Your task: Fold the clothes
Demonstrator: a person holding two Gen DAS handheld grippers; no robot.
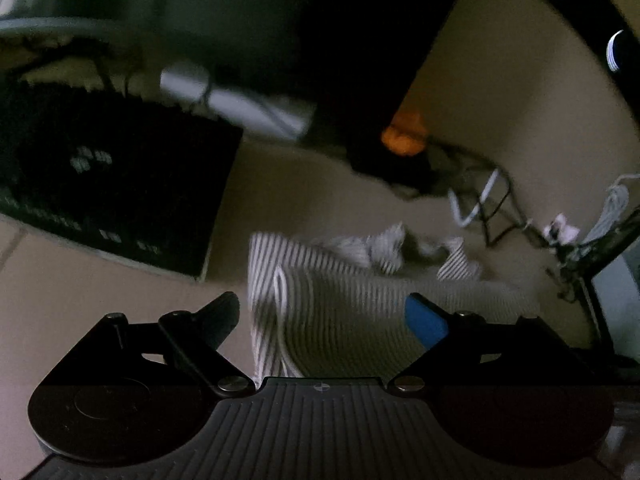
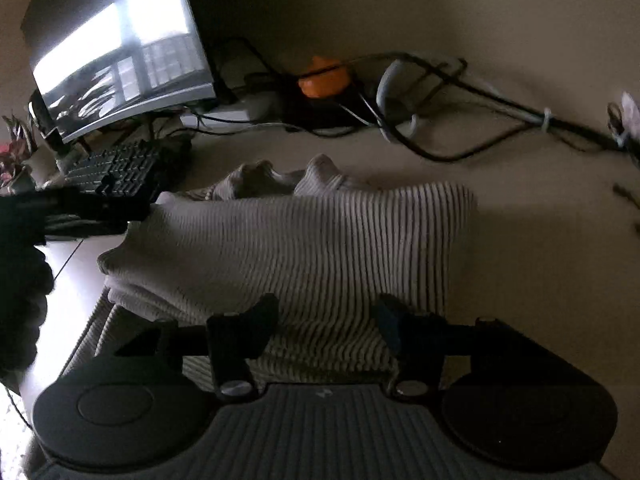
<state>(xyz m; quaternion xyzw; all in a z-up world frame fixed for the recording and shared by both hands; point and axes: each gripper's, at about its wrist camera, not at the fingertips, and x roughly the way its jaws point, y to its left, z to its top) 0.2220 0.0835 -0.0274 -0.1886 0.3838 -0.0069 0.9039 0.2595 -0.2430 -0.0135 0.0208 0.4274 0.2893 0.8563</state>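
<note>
The striped garment (image 2: 304, 240) looks soft and limp, so a hem edge suits best. Left gripper (image 1: 324, 316) gapes wide above it; right gripper (image 2: 324, 320) stands half-open, cloth between its jaws, unpinched.

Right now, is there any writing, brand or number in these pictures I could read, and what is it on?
None can be read.
Keyboard: pale key markings, too blurred.
Left gripper body: small round mark, no letters.
Right gripper body: tiny pale mark, too small.
Monitor: only glare, no text.

I see a dim beige desk (image 2: 520, 240), a bright monitor (image 2: 120, 52), black keyboard (image 2: 116, 172) and tangled cables (image 2: 460, 80) along the wall (image 2: 440, 0).
</note>
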